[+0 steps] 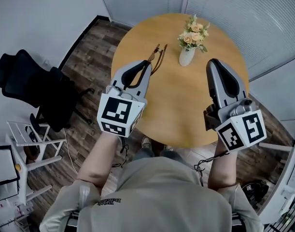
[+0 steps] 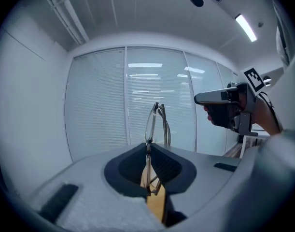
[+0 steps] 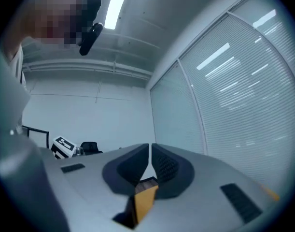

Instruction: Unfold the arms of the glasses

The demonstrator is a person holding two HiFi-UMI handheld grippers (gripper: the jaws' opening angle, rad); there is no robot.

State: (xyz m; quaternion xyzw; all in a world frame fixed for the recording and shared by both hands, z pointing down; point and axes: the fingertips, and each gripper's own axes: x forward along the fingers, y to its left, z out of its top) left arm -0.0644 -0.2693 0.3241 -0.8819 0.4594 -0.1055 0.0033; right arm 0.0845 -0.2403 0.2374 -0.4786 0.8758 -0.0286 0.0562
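My left gripper (image 1: pixel 148 64) is shut on a pair of thin-framed glasses (image 1: pixel 158 55), held up above the left part of the round wooden table (image 1: pixel 178 108). In the left gripper view the glasses (image 2: pixel 157 123) stand on edge between the jaws (image 2: pixel 148 147), arms folded against the lenses. My right gripper (image 1: pixel 213 62) is raised at the right, apart from the glasses. Its jaws (image 3: pixel 150 150) are shut with nothing between them. From the left gripper view, the right gripper (image 2: pixel 223 106) is level at the right.
A white vase of pale flowers (image 1: pixel 188 55) stands on the far part of the table between the two grippers. A black office chair (image 1: pixel 29 81) and a white rack (image 1: pixel 26 139) are on the wooden floor at the left. Blinds (image 2: pixel 152 105) cover the glass wall ahead.
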